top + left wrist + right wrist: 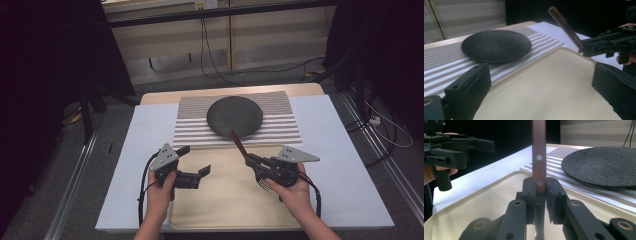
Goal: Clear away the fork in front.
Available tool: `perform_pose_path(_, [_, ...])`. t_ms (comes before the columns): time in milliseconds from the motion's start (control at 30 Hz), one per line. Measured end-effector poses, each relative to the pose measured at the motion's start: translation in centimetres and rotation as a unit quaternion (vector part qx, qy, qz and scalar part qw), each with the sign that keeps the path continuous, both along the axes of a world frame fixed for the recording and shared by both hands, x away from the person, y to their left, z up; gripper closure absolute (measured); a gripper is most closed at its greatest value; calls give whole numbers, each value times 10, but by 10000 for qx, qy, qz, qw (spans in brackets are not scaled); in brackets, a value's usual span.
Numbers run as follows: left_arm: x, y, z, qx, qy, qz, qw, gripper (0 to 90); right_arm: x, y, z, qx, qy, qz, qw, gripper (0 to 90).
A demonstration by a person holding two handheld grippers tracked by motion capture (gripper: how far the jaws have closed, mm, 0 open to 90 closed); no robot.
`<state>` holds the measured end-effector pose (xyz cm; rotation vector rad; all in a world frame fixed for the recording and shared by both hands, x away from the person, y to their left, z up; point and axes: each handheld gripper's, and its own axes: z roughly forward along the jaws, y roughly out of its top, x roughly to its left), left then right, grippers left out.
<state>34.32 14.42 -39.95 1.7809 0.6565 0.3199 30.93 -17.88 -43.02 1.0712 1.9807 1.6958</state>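
My right gripper (251,161) (539,192) is shut on a fork (237,141) with a brown wooden handle (539,152). The handle points up and away toward a dark round plate (235,116) (604,165); the metal tines (263,185) stick out back by the hand. The fork hangs above a cream tray (225,205) (486,202). My left gripper (196,160) (541,82) stands open over the tray's left part with nothing between its jaws. From it I see the fork handle (565,25), the right gripper (606,45) and the plate (496,45).
The plate rests on a striped placemat (282,127) (444,62) behind the tray. A white sheet (145,150) covers the table, whose edges drop to the floor on both sides. Cables and dark stands lie beyond the far edge.
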Motion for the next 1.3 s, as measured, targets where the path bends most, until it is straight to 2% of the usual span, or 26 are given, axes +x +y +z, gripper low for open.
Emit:
perform_pose_path(167, [4,-10,-2,-38,93,-55,9999,26,-1,5,0,-9,-14,69,10000,782])
perform_pose_path(400, [7,-16,-4,-108,174,-67,9998,26,-2,8,-2,-27,10,128,9999,782])
perform_pose_path(1000, [13,-29,-1,-266,189,-101,9994,26,-3,16,-3,-41,0,234,9997,782])
perform_pose_path(1300, [14,-37,-1,-243,226,-70,9994,28,-3,18,-3,-74,-12,265,9996,782])
